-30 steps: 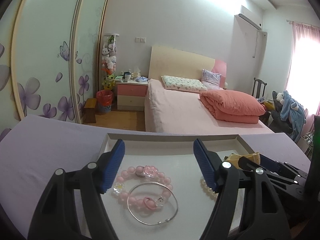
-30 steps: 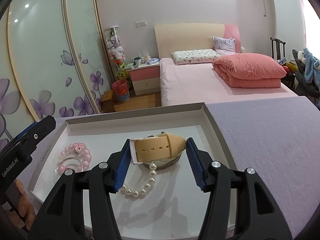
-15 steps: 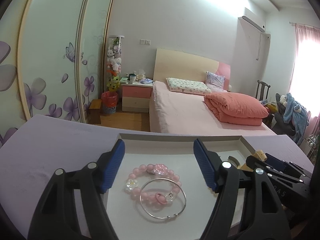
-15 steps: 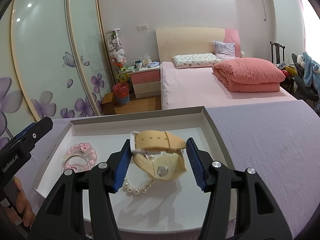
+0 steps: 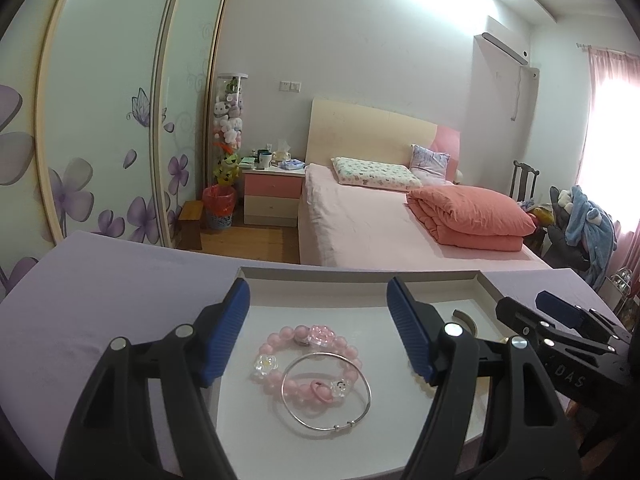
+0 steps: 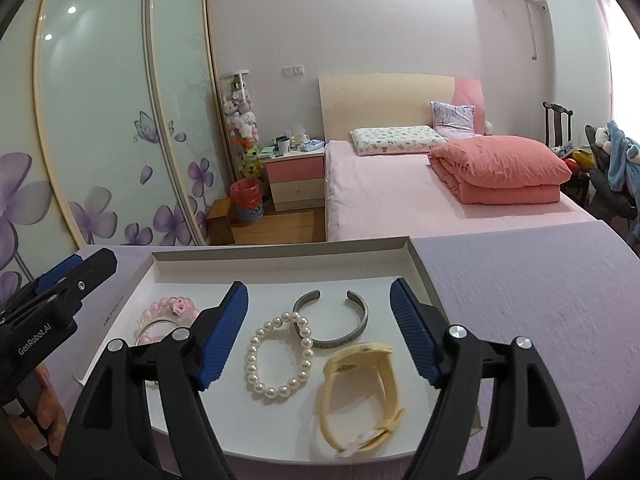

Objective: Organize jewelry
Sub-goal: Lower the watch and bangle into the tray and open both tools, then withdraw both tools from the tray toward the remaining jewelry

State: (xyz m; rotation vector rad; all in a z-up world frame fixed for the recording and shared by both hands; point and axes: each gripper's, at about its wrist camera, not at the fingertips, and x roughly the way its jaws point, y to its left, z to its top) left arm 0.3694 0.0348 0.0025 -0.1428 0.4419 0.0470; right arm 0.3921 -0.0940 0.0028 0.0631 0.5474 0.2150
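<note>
Lilac cloth covers my desk (image 6: 540,288), wardrobe left, bed (image 6: 420,200) beyond. In the white tray (image 6: 280,258): pink bracelet (image 5: 280,344) left, pearls (image 6: 276,356), cream watch (image 6: 360,392) right. Left tool (image 5: 316,336) gapes empty; right tool (image 6: 318,332) is opening, clear of the watch.

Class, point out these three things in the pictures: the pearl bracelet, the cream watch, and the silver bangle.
pearl bracelet (image 6: 256,360): right wrist view, on a bead of its left side.
cream watch (image 6: 326,394): right wrist view, on its left strap.
silver bangle (image 5: 367,388): left wrist view, on its right rim.
</note>
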